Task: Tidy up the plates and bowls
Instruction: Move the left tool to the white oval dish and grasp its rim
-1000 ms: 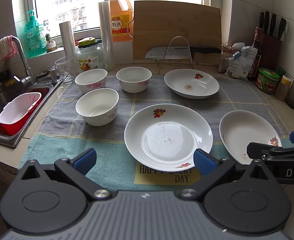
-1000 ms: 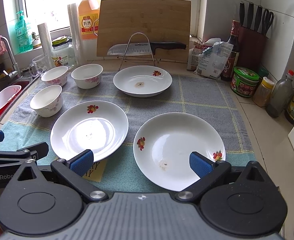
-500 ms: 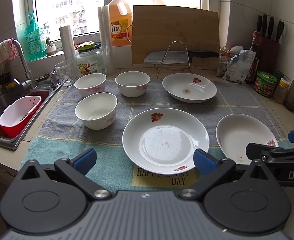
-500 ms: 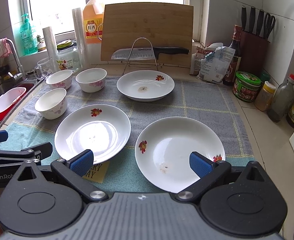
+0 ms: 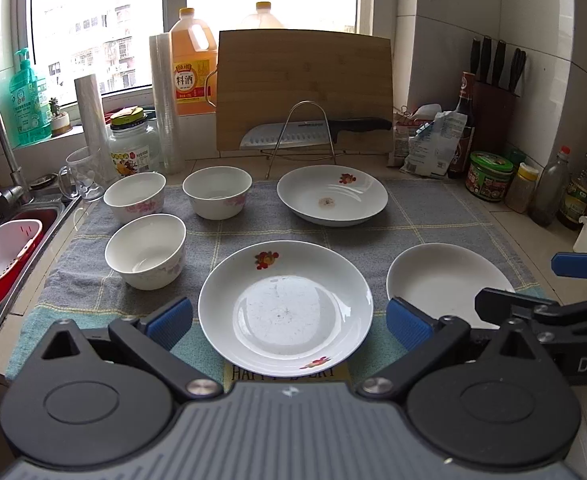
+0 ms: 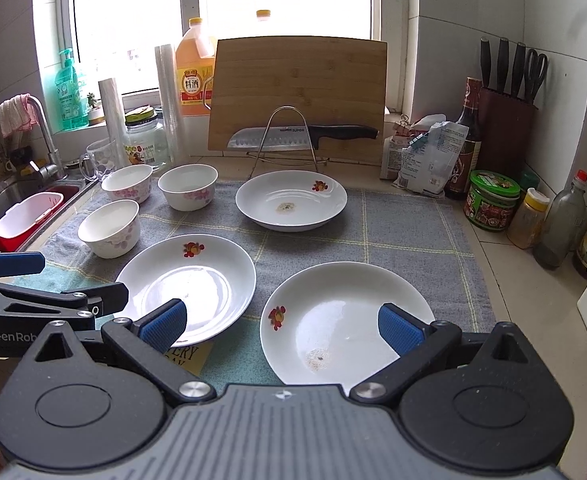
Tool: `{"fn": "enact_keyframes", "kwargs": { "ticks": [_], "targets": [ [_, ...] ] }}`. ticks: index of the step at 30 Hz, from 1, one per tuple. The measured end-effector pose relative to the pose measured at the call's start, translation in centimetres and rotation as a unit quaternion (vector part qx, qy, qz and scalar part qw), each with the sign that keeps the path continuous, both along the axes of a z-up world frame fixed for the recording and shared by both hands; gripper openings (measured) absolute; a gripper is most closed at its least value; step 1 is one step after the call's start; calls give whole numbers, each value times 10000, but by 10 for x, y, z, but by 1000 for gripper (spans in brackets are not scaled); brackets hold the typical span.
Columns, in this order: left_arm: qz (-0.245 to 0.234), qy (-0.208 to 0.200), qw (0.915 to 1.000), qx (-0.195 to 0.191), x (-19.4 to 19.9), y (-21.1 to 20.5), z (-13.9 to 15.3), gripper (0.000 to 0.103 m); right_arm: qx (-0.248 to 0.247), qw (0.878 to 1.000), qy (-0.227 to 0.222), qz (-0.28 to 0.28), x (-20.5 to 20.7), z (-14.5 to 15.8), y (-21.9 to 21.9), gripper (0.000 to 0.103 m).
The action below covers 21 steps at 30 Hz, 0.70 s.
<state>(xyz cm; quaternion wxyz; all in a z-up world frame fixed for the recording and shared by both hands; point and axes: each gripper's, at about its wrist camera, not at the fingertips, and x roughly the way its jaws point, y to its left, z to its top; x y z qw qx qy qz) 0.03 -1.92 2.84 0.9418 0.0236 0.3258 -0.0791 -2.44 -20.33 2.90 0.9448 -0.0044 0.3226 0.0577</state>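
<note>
Held left claw point(image 5: 289, 318) wide over middle plate point(image 5: 285, 306) on bench towel; right claw point(image 6: 280, 322) wide, empty, above right plate point(image 6: 347, 320). Rim probably thin: pinch edge squarely, lift level.

In the left wrist view, the right gripper point(image 5: 533, 284) covered the near right part of the right-hand plate point(image 5: 433, 280), and the picture's edge cut its body off. The left gripper's point(image 5: 289, 320) housing hid most of the words on the yellow label point(image 5: 289, 372) under the middle plate point(image 5: 285, 304). In the right wrist view, the small print on the snack bag point(image 6: 429, 160) was too fine to read
</note>
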Motion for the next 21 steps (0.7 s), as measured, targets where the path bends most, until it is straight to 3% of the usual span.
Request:
{"fn": "enact_keyframes", "kwargs": {
  "ticks": [9,17,21],
  "targets": [
    [-222,166,9993,-249,18,-3,-11,102,-78,9993,-354,23,-11,-8,-25,103],
    [-401,84,9991,-125,29,-10,-21,102,-219,9997,-70,-74,-16,-38,-46,103],
    [-577,241,9974,-351,38,-9,-28,102,-266,9995,152,-83,-15,-58,-51,103]
  ]
}}
